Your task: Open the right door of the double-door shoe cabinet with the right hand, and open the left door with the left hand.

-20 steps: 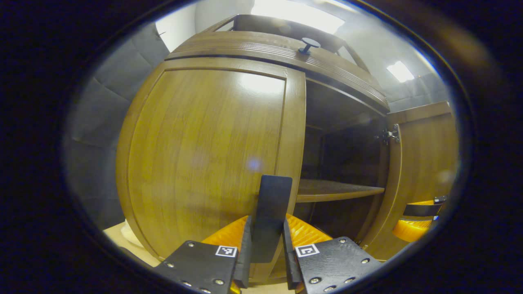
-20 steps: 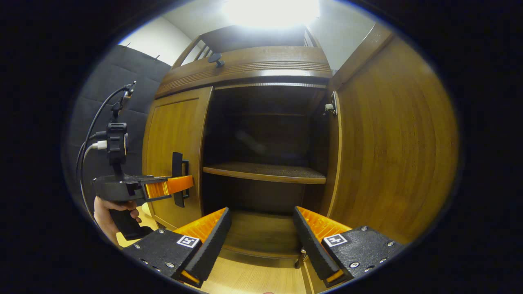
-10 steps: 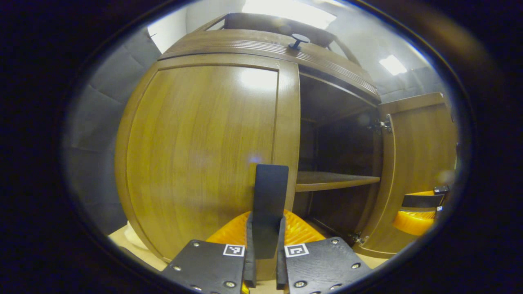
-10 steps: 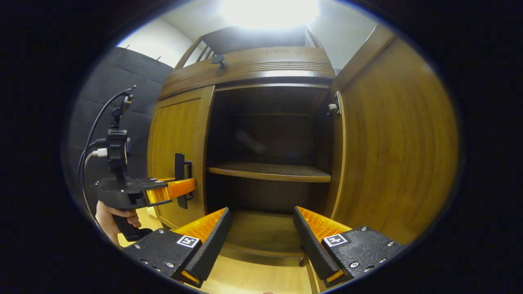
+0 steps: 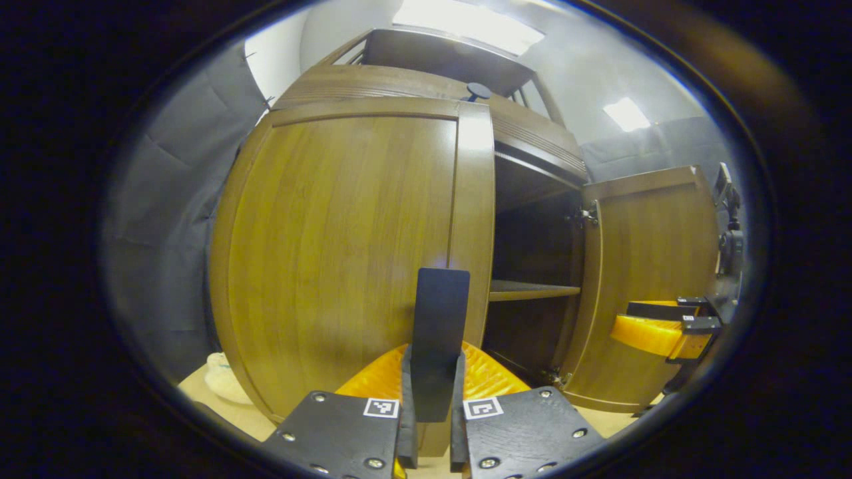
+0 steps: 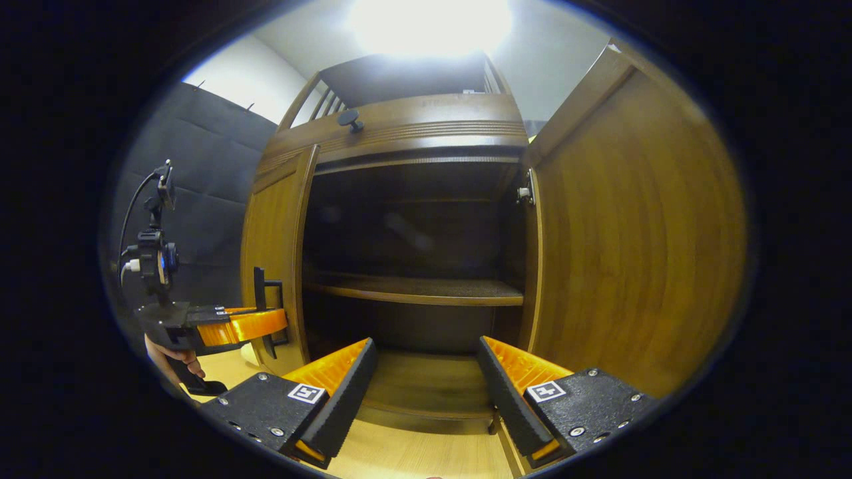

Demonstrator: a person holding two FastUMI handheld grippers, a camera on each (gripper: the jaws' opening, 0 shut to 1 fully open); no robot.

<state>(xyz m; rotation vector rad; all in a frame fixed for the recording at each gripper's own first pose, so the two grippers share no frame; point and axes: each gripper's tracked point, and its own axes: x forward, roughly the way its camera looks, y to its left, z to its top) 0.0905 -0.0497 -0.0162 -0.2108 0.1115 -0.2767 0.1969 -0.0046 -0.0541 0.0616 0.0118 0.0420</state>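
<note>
The wooden shoe cabinet (image 6: 406, 126) stands with both doors swung out. In the left gripper view, my left gripper (image 5: 431, 362) is shut on the black upright handle (image 5: 439, 313) of the left door (image 5: 346, 246), which is partly open. The right gripper view shows that same gripper (image 6: 256, 324) on the handle (image 6: 261, 296) at the left door's (image 6: 276, 233) edge, held by a hand (image 6: 170, 359). My right gripper (image 6: 426, 392) stands open in front of the cabinet's opening, holding nothing. The right door (image 6: 632, 233) is wide open beside it, with its hinge (image 6: 526, 194) visible.
Inside the dark cabinet runs a shelf (image 6: 419, 289) above the bottom board (image 6: 426, 386). A small dark knob (image 5: 478, 90) sits on the cabinet top. A pale object (image 5: 223, 382) lies on the light floor left of the left door. Grey padded wall (image 6: 193, 179) stands behind.
The left door has swung outward with my left gripper shut on its handle, widening the opening. The right gripper has stayed open in front of the cabinet.
</note>
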